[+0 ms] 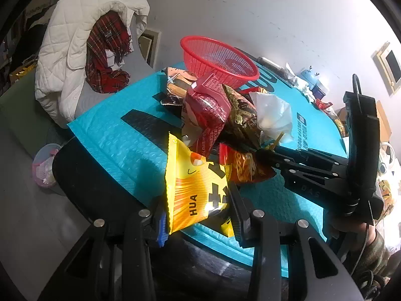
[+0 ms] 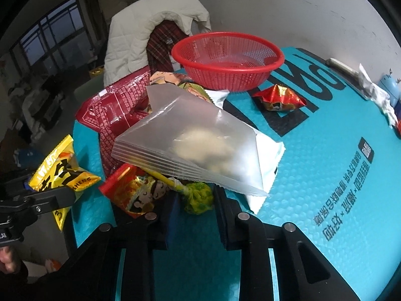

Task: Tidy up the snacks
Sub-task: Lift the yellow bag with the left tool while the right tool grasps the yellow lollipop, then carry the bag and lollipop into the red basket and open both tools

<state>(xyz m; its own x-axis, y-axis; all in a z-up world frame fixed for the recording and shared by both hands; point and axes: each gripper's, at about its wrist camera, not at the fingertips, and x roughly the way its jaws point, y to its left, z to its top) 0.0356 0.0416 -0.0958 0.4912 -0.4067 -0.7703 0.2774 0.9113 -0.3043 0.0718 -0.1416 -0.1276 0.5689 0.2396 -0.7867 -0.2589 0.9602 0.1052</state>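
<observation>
Both wrist views close, sharing basket (image 1: pixel 220 60)

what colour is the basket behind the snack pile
Red mesh plastic; the basket shows best in the right wrist view.

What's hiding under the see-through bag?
Under the see-through bag lie a white packet, a dark red packet and a yellow-green wrapped snack. Whatever sits deeper in the pile is covered.

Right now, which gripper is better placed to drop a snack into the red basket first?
Left, probably. The left gripper already clamps the yellow packet, clear of the pile. The right gripper has shut on a green-yellow wrapped snack lying under the translucent bag. The red basket is empty.
</observation>
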